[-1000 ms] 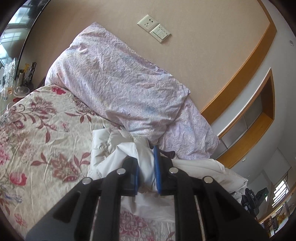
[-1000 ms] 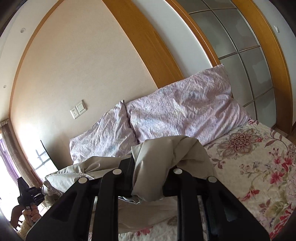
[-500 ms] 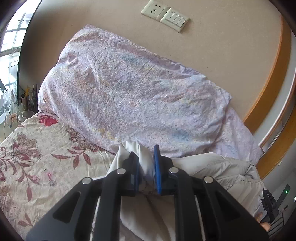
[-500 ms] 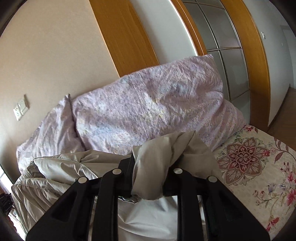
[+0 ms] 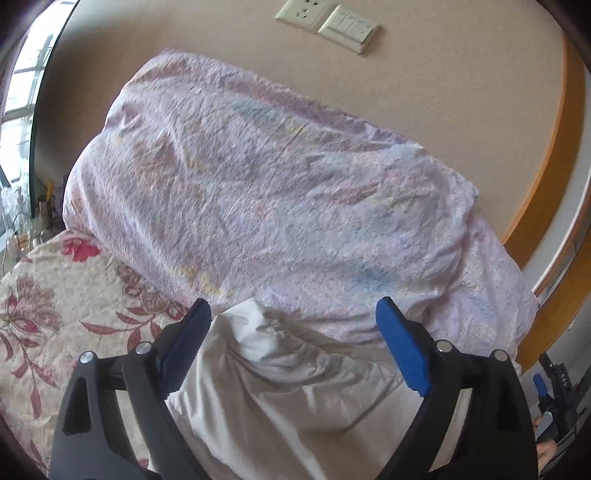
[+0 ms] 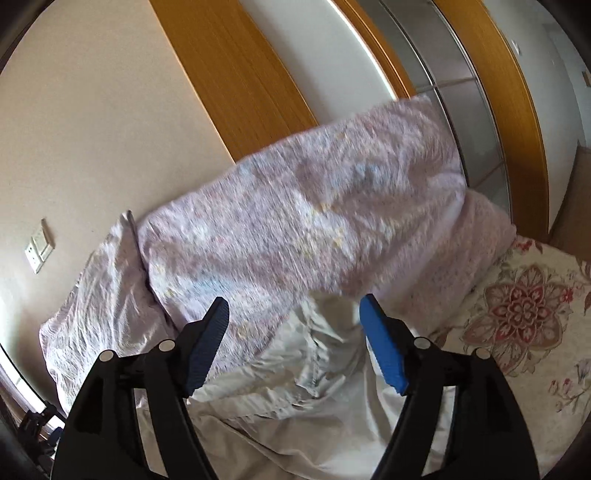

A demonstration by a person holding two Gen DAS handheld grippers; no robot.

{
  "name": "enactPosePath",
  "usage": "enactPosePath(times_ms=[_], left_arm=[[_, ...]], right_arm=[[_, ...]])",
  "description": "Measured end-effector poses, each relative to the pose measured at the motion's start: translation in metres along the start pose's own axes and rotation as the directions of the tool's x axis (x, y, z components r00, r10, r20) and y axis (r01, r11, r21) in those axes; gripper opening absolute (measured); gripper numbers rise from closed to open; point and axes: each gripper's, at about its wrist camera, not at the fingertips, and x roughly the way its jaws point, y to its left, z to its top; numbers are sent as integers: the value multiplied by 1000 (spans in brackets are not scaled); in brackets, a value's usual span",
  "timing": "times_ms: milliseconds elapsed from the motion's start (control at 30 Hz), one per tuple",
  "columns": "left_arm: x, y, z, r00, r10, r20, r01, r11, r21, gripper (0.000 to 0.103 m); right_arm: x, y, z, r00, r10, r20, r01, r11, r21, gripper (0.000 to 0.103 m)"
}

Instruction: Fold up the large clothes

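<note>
Left wrist view: the left gripper (image 5: 291, 314) has its jaws spread wide and opening, and the pale garment (image 5: 280, 373) lies loose between them with neither blue pad pressing on it. A bunched corner of the garment peaks at about 11 o'clock from the middle of the gap, just beside the left pad (image 5: 184, 343), while the right pad (image 5: 402, 350) stands apart from the cloth. The garment rests on the bed (image 5: 48, 306), whose floral cover runs off toward 9 o'clock, and its far edge touches the foot of a large lilac pillow (image 5: 266, 192) that fills the frame toward 12 o'clock. On the wall above the pillow, at 12 o'clock, sit a socket and switch plate (image 5: 328, 18). At 4 o'clock, near the rim, part of the other gripper's dark body shows. Right wrist view: the right gripper (image 6: 293, 306) is likewise parted and opening, with the garment (image 6: 306, 373) crumpled on the bed between and below its jaws, and no pad clamps it. A lilac pillow (image 6: 303, 225) leans against the wall at 12 o'clock, with a second pillow (image 6: 107, 295) beside it toward 9 o'clock. The floral bed cover (image 6: 517, 314) shows at 3 o'clock, and a wooden frame (image 6: 236, 74) rises behind the pillow.
</note>
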Motion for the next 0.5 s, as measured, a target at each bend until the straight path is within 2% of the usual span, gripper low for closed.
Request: enactPosePath(times_ms=[67,133,233,333,400,500], left_arm=[[-17,-16,-4,1000,-23,17,21,998,61,94],[-31,-35,-18,999,-25,32,20,989,148,95],[-45,-62,-48,999,-26,31,17,962,273,96],[-44,-81,-75,1000,-12,6,9,933,361,97],[-35,-90,-85,1000,29,6,-29,913,407,97],[-19,-96,-93,995,94,23,-94,893,439,97]], right_arm=[[-7,12,-6,995,74,-61,-78,994,-79,75],[-7,28,-23,978,125,-165,-152,975,-161,75],[-7,53,-54,949,147,-280,-232,926,-297,74],[0,74,-83,941,88,-328,-228,879,-420,74],[6,79,-92,941,44,-335,-200,871,-449,74],[21,77,-92,955,-51,-294,-99,874,-475,74]])
